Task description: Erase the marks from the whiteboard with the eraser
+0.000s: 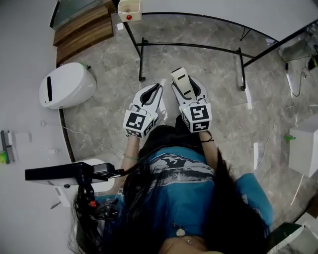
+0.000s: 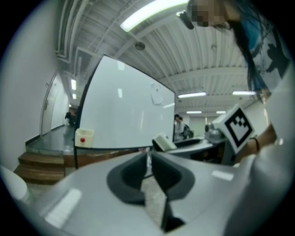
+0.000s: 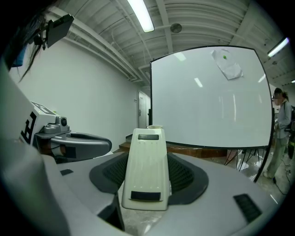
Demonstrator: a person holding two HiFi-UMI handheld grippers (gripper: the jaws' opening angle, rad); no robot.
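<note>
My right gripper (image 1: 185, 85) is shut on a cream whiteboard eraser (image 3: 146, 168), which sticks out ahead of its jaws (image 1: 181, 82). My left gripper (image 1: 152, 94) sits close beside it on the left, jaws together with nothing between them (image 2: 148, 165). The whiteboard (image 3: 209, 99) stands ahead on a black frame, its surface white with a pale smudge and a green dot near the top right (image 3: 227, 64). In the left gripper view the whiteboard (image 2: 124, 110) shows a faint mark at its upper right. Both grippers are held well short of the board.
The board's black stand legs (image 1: 191, 47) cross the marble floor ahead. A small cream box with a red button (image 1: 129, 11) hangs on the frame's left. Wooden steps (image 1: 82, 30) lie at far left, a white rounded unit (image 1: 67, 85) beside them. People stand at the right (image 3: 279, 133).
</note>
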